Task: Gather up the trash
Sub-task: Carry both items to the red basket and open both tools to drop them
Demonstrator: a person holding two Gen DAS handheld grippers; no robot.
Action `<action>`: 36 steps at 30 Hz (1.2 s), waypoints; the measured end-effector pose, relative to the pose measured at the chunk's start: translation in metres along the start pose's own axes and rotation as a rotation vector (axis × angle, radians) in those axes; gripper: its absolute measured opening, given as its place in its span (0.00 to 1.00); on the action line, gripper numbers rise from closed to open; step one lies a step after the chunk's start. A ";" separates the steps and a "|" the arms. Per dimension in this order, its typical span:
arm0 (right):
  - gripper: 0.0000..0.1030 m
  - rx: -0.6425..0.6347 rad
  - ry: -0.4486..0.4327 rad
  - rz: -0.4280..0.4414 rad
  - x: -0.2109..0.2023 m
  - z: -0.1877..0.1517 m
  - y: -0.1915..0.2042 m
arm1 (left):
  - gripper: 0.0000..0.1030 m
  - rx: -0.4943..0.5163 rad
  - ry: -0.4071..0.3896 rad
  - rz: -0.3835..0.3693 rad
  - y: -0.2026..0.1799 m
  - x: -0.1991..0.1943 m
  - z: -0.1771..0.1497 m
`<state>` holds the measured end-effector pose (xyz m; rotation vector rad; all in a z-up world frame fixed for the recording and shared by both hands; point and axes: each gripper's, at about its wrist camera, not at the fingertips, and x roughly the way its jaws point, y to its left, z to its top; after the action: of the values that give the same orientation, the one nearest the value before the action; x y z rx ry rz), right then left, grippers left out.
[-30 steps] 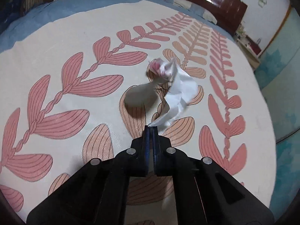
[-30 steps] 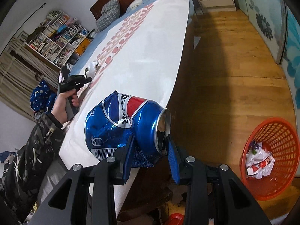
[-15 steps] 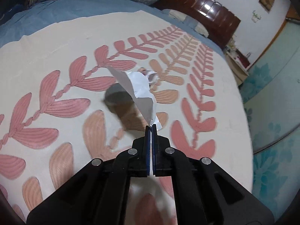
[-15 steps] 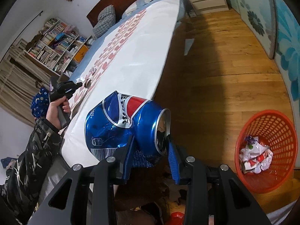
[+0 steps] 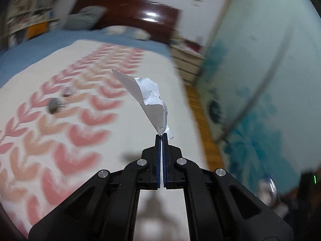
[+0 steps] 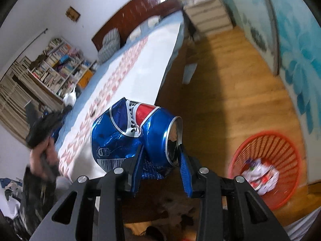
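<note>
Beside the bed [image 6: 140, 68], orange basket [image 6: 266, 146]

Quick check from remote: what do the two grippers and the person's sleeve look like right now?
Both the left gripper and the right gripper are matte black linkage frames with round silver pivot screws, ending in two fingers faced with ribbed blue pads. No cables show. The sleeve is dark with a pale camouflage-like pattern, blurred.

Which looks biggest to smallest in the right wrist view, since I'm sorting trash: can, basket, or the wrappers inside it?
By apparent size only:
1. crushed can, inflated by nearness
2. red basket
3. wrappers
</note>
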<state>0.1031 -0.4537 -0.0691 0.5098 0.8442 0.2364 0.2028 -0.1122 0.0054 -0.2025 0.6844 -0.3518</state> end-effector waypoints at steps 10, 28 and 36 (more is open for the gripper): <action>0.34 0.171 -0.206 -0.114 -0.092 -0.004 -0.103 | 0.01 0.230 0.188 -0.305 -0.202 0.052 -0.061; 0.34 0.461 0.076 -0.299 -0.029 -0.049 -0.263 | 0.01 0.297 0.644 -0.242 -0.309 0.221 -0.229; 0.49 0.470 0.086 -0.301 -0.006 -0.045 -0.263 | 0.02 0.278 0.646 -0.187 -0.294 0.218 -0.240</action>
<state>0.0652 -0.6663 -0.2261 0.8035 1.0531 -0.2254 0.1307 -0.4823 -0.2165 0.1236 1.2449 -0.7001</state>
